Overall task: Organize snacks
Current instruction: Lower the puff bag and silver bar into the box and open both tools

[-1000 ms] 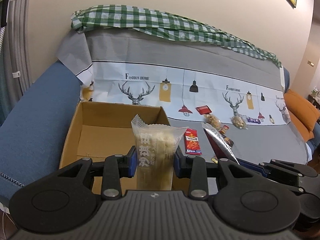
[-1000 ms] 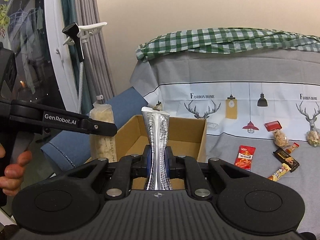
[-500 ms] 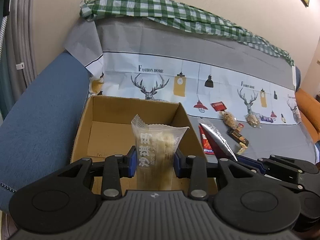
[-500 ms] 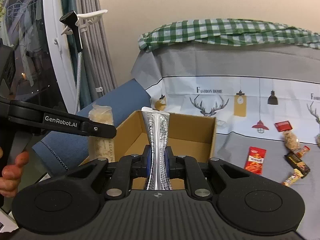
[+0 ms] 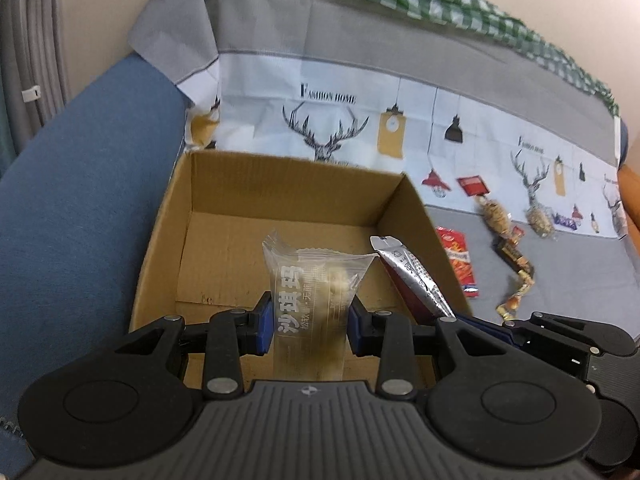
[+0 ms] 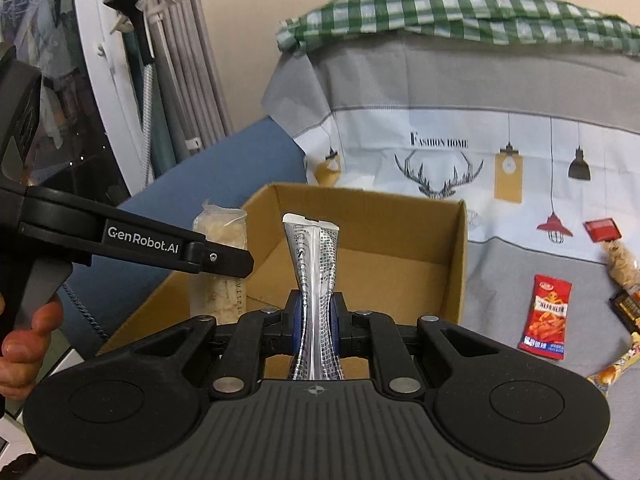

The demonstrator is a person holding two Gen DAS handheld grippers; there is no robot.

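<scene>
left hand-held gripper (image 5: 310,326): black, blue pads | side: white "GenRobot.AI" lettering | silver screws

L tool (image 5: 311,330) gripping pastry pkt (image 5: 316,300), over box (image 5: 280,196)

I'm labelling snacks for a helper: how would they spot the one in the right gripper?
Find the open cardboard box on the sofa. Above it, the right gripper pinches a silver foil sachet upright. Unlike the clear pastry packet beside it, it is shiny, narrow and opaque.

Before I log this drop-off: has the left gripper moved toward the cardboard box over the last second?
Yes. The left gripper, shut on the clear pastry packet, has advanced forward over the cardboard box: the box's floor now fills the view behind the packet.
</scene>
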